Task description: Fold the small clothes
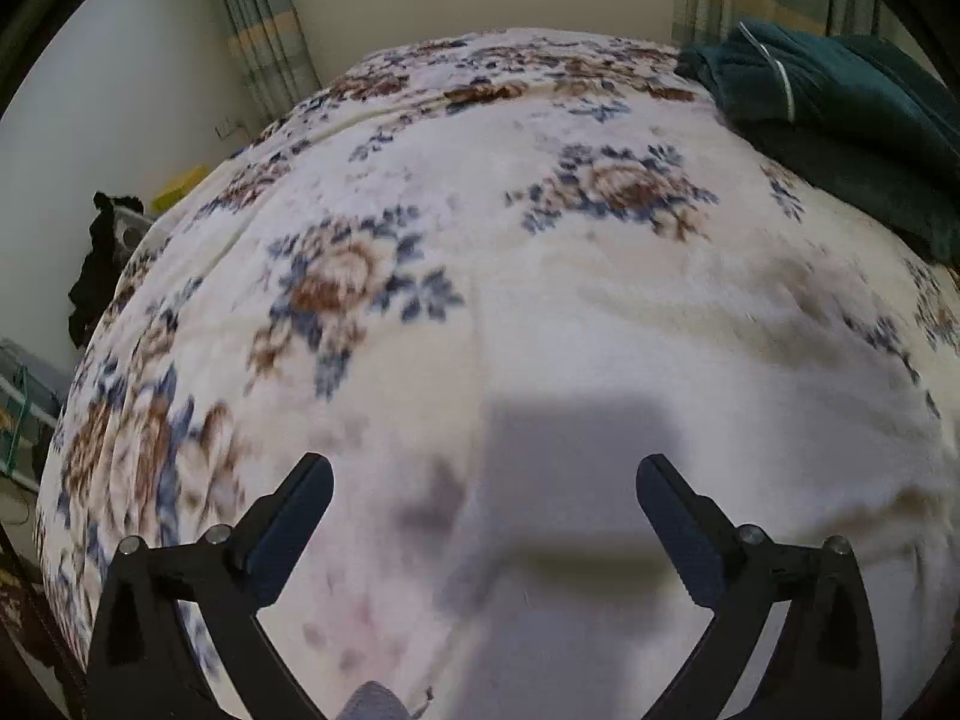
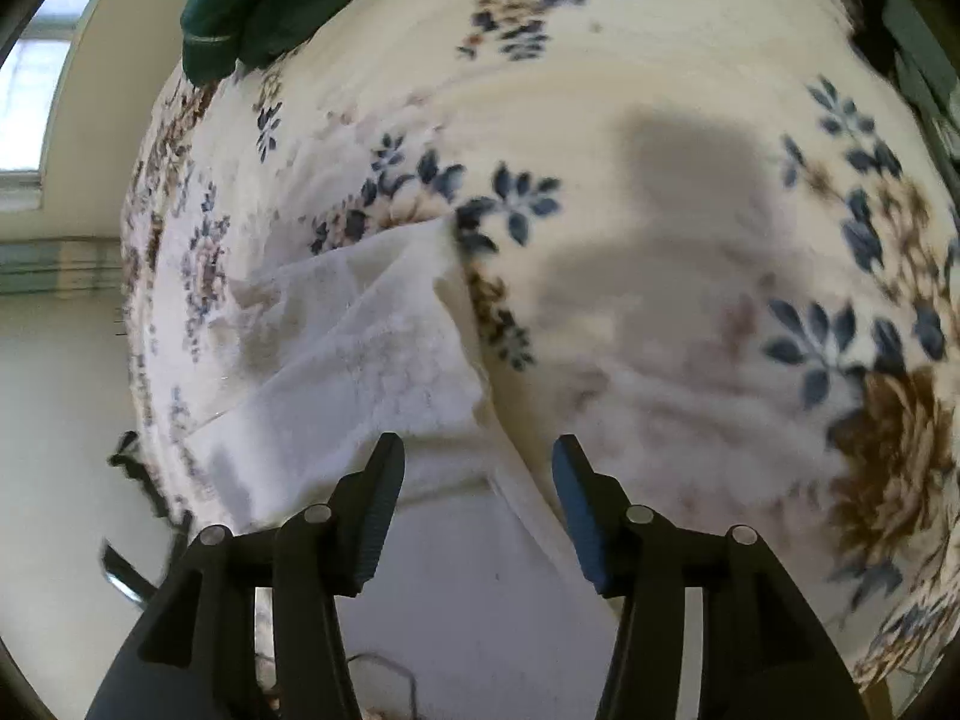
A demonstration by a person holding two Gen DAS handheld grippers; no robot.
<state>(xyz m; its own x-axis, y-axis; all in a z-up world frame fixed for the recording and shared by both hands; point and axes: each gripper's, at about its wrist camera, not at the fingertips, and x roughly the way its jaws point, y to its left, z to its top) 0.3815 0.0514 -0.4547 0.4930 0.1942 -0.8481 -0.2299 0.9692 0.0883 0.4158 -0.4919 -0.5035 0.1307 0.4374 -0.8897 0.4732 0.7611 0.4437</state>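
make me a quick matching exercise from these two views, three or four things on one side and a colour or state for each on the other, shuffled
Things:
1. dark green garment
2. white cloth
3. left gripper
4. blanket

Descriptions:
A. fingers spread wide, nothing between them
B. cream with blue and brown flowers
C. bunched at the far corner of the bed
D. pale and creased, lying on the bed in front of the right gripper

Pairs: 1-C, 2-D, 3-A, 4-B

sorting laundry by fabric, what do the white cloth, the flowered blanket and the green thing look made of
White cloth: thin woven cotton, likely; matte, sharp creases, faint embossed texture.
Flowered blanket: plush fleece, apparently; soft fuzzy nap.
Green thing: thick, velvety fleece or terry; deep matte pile, pale piping.
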